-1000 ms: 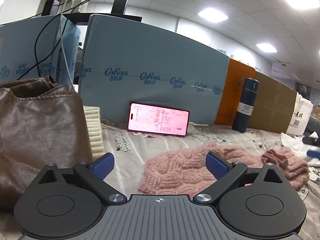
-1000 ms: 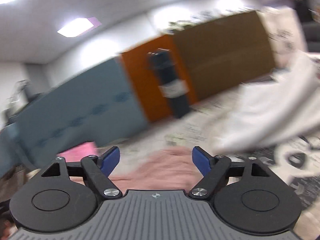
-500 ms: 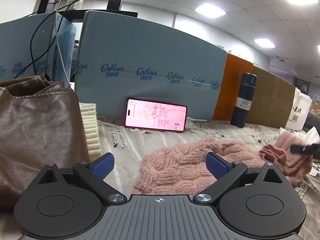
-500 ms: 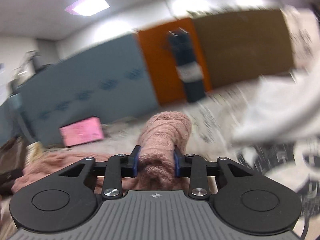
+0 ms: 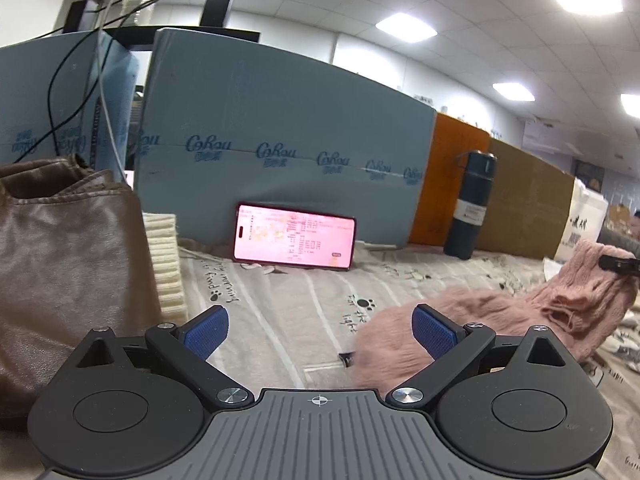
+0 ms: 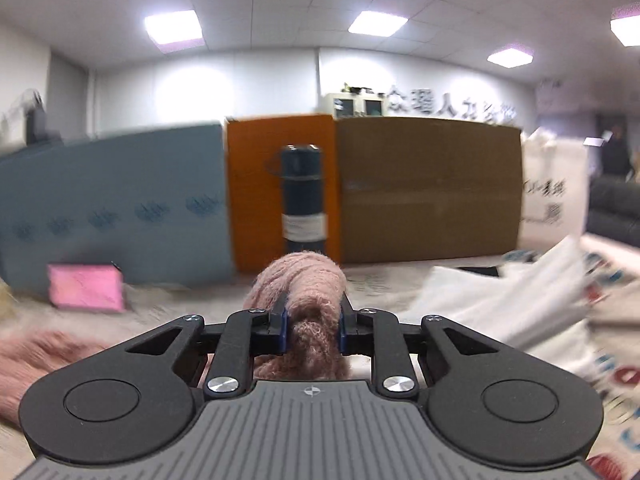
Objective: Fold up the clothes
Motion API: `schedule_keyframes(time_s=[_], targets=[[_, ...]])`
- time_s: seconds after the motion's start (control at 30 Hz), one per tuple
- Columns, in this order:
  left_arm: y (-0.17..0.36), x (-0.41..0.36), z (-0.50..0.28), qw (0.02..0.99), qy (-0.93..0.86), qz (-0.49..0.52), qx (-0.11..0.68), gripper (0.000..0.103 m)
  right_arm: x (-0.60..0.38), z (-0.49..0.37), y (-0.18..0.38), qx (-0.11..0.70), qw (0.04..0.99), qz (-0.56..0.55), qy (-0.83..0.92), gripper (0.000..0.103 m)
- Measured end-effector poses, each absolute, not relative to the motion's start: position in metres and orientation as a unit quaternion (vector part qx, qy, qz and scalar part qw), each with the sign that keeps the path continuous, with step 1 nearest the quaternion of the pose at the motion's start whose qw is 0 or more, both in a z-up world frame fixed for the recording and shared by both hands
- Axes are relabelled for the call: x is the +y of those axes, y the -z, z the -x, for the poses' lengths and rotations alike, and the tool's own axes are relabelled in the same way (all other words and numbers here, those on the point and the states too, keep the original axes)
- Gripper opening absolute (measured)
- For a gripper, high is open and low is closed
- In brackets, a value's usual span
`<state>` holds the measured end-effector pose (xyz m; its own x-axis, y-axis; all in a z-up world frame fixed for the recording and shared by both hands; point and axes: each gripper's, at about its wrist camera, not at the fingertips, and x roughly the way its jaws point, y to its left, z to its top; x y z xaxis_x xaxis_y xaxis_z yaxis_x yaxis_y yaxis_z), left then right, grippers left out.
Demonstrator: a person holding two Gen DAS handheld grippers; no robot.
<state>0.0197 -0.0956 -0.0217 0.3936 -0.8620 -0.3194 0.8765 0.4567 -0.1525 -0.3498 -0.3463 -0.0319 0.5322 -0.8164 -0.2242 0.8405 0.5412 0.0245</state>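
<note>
Pink knit sweater [image 6: 316, 280] bunched between right gripper [image 6: 312, 326] jaws.

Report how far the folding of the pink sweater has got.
Barely begun. Done: the right gripper has just been closing its jaws, and a bunch of the pink sweater is pinched between them. In hand: that end hangs raised off the sheet while the rest lies crumpled. Left: the left gripper is open and empty; no fold shows yet.

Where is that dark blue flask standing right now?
The flask stands upright at the back right in the left wrist view, against the orange board, right of the phone.
</note>
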Motion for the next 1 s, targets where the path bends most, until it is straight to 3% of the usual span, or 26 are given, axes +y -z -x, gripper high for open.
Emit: schedule_keyframes(time_s=[0.17,0.43,0.57,0.77,0.83,0.93,1.0], targets=[[0.022,-0.095,-0.021,0.837,0.516,-0.015,0.181,0.101,-0.316,0.315,0.024,0.088,0.891,0.014,0.445,0.019],[0.018,-0.087,-0.024,0.826,0.533,0.027,0.181,0.101,-0.219,0.221,0.031,0.092,0.906,0.23,0.343,0.02],[0.013,-0.076,-0.032,0.804,0.552,0.098,0.199,0.101,-0.197,0.196,0.033,0.102,0.936,0.201,0.269,0.02],[0.01,-0.07,-0.04,0.74,0.588,0.208,0.254,0.101,-0.226,0.172,0.038,0.149,0.973,-0.002,0.175,0.023],[0.011,-0.072,-0.042,0.718,0.594,0.237,0.275,0.101,-0.238,0.173,0.038,0.157,0.976,-0.065,0.139,0.03],[0.015,-0.077,-0.042,0.69,0.6,0.269,0.302,0.101,-0.252,0.181,0.035,0.153,0.974,-0.147,0.081,0.052],[0.018,-0.08,-0.041,0.678,0.6,0.281,0.317,0.101,-0.26,0.189,0.032,0.145,0.969,-0.195,0.042,0.075]])
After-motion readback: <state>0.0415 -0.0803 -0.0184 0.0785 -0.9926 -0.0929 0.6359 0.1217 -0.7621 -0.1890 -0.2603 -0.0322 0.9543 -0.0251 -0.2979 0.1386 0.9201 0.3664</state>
